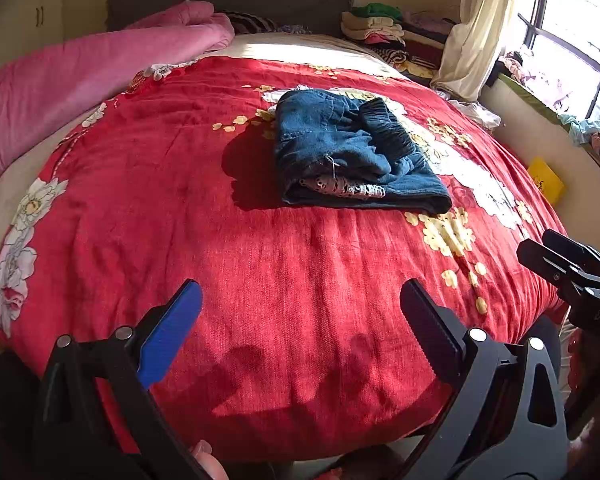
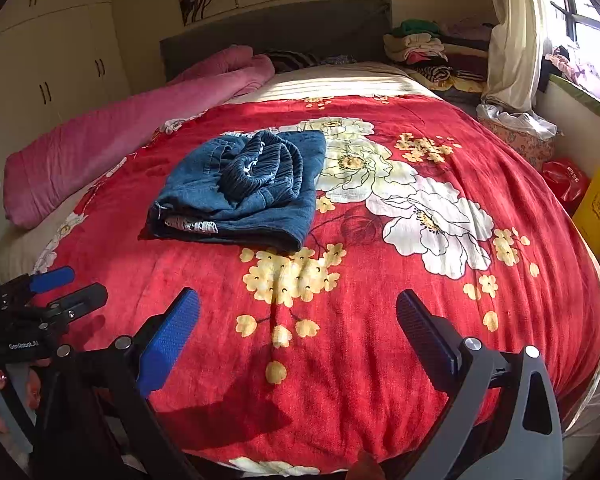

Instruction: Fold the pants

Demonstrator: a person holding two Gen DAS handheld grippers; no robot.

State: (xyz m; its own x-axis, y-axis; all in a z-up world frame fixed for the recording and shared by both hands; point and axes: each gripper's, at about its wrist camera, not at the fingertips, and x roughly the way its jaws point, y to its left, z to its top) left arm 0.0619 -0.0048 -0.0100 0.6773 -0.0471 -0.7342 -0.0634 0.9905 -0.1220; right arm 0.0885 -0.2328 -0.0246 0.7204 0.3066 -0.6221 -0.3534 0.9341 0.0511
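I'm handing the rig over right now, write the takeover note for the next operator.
Left gripper: open, empty, over the near edge of the red floral blanket.
Right gripper: open, empty, beside it.
Blue denim pants: already folded into a compact bundle mid-bed, waistband on top, neither gripper touching them.
Done: folding looks complete.
Left: probably only tidying the rumpled waistband, if wanted.

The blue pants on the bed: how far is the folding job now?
Done, it seems: the pants lie as a compact folded bundle on the red blanket. In hand: nothing; the left gripper and right gripper are open, away from them. Left: perhaps tidying the bunched waistband.
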